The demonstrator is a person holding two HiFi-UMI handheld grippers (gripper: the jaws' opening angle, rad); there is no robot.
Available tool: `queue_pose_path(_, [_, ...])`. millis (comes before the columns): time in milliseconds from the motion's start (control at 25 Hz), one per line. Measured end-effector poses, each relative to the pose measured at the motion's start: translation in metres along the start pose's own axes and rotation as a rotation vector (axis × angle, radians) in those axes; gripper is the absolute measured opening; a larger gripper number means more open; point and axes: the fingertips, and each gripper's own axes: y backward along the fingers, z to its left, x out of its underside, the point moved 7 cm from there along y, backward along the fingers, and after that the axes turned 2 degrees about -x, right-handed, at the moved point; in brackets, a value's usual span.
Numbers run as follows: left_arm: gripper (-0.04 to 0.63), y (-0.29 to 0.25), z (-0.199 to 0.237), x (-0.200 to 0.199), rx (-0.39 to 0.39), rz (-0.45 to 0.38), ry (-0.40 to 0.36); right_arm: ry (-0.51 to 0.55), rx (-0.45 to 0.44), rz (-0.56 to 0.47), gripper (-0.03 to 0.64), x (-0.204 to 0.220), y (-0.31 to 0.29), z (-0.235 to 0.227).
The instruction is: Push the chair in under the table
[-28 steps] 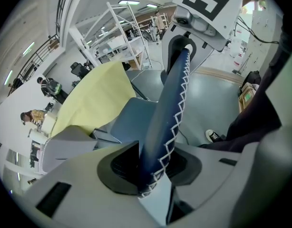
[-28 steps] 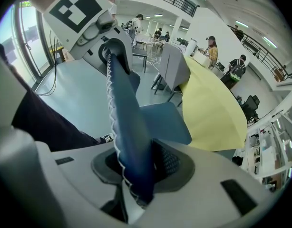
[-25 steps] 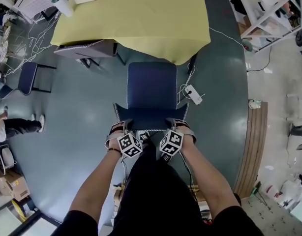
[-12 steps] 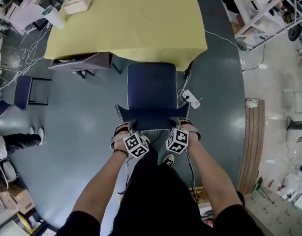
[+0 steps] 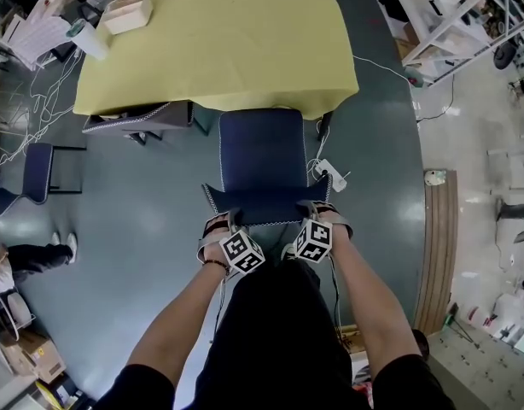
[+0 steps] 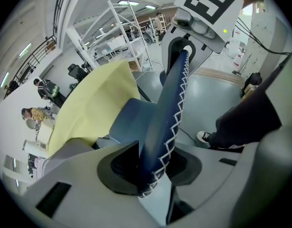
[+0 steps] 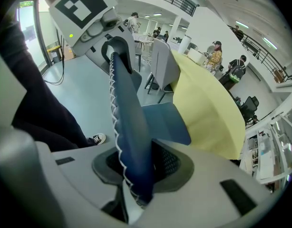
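A blue chair (image 5: 262,156) with white stitching stands at the near edge of the table, which wears a yellow cloth (image 5: 219,45). The seat's front edge meets the hanging cloth. My left gripper (image 5: 223,223) is shut on the left end of the backrest's top edge (image 6: 170,108). My right gripper (image 5: 316,218) is shut on the right end of that edge (image 7: 129,127). In each gripper view the padded backrest runs between the jaws, with the other gripper clamped at its far end. The yellow cloth (image 7: 208,113) hangs just beyond the seat.
A grey chair (image 5: 142,118) is tucked under the table's left side. A white power strip (image 5: 330,173) with cables lies on the floor right of the seat. A small blue chair (image 5: 32,169) stands far left and a wooden board (image 5: 437,246) lies at the right. A box (image 5: 130,11) sits on the table.
The chair has slid toward the table with both grippers on its backrest. The person has stepped forward behind it.
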Motion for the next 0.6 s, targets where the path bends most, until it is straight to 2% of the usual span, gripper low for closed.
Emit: queue_pose_path(600, [0.132,-0.024,0.044,-0.021,-0.032,-0.009,-0.006,0.02,0.014,-0.01,0.112,-0.006,-0.015,-0.055])
